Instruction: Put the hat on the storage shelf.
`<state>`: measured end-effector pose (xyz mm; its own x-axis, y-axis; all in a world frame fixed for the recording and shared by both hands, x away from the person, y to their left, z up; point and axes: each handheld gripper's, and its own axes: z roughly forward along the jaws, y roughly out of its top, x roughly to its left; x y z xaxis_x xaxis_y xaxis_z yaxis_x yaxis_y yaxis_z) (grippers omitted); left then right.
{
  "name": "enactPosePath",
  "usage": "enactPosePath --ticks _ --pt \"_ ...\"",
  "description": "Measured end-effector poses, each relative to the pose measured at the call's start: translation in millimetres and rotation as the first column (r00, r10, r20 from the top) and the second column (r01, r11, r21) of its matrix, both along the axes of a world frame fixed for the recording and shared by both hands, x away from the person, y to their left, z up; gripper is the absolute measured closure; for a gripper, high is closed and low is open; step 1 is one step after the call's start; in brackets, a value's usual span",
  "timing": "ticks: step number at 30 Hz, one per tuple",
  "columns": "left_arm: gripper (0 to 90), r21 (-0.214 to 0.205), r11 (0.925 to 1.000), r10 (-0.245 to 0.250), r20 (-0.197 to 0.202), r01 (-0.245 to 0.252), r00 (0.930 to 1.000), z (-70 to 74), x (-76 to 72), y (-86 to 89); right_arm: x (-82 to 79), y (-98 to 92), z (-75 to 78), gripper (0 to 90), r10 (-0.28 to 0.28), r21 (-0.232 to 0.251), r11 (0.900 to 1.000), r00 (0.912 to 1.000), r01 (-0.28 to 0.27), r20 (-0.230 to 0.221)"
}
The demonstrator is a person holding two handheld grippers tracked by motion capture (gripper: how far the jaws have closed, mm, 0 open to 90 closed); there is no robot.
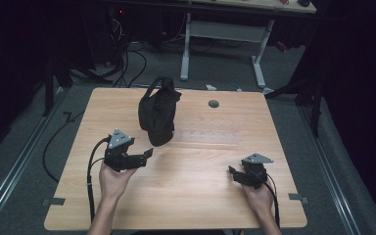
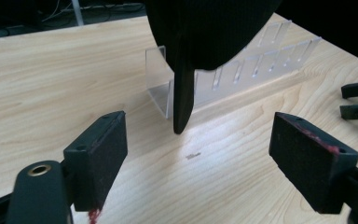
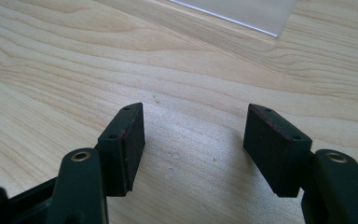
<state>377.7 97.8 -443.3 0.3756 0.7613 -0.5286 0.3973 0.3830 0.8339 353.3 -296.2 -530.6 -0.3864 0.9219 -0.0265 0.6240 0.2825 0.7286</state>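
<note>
Black bag (image 1: 158, 116) stands toward the counter's (image 1: 191, 186) far left, partly over a clear rack (image 2: 223, 77). Left tool (image 1: 147, 153), released, nears its dangling strap (image 2: 183, 100); a snag may topple it. Right tool (image 1: 232, 172) rests released.

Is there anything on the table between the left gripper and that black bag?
Nothing: in the left gripper view, bare wood lies between the open left gripper and the black bag, whose strap hangs before a clear plastic rack.

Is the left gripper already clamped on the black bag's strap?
No: in the left gripper view the left gripper stands open, and the black bag's strap hangs beyond its pads, untouched.
</note>
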Motion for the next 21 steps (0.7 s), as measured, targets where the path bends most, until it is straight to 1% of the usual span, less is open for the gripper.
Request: enactPosePath --ticks 4,7,10,12,15,19,21 --pt "21.5 -0.024 0.9997 0.008 -0.008 -0.008 0.9999 -7.1 -3.3 7.5 0.6 -0.8 -0.1 38.4 0.001 0.003 1.0 1.0 -0.001 -0.002" --pt "21.9 -0.025 0.9996 0.011 -0.015 -0.011 0.9998 -12.0 -4.7 10.3 0.6 -0.8 -0.1 38.4 0.001 0.003 1.0 1.0 -0.001 -0.002" --pt "21.9 -0.013 0.9998 0.018 -0.012 -0.018 0.9998 -16.7 -6.6 11.3 0.6 -0.8 -0.1 38.4 0.001 0.004 1.0 1.0 -0.001 -0.003" --pt "21.9 -0.014 0.9998 0.014 -0.019 -0.014 0.9997 -19.9 -7.6 11.8 0.6 -0.8 -0.1 38.3 0.001 0.004 1.0 1.0 -0.001 -0.002" --pt "21.9 -0.014 0.9999 0.001 -0.036 -0.001 0.9994 -25.3 -8.5 11.9 0.6 -0.8 -0.1 38.3 0.002 0.003 1.0 1.0 -0.002 -0.002" --pt "22.5 0.003 0.9998 -0.018 -0.058 0.019 0.9982 -33.2 -9.7 10.4 0.6 -0.9 -0.1 38.3 0.002 0.003 1.0 1.0 -0.002 -0.002" --pt "23.8 0.017 0.9995 -0.024 -0.055 0.025 0.9982 -37.0 -11.0 9.6 0.4 -0.6 0.0 38.3 -0.002 0.005 1.0 1.0 0.002 -0.005"
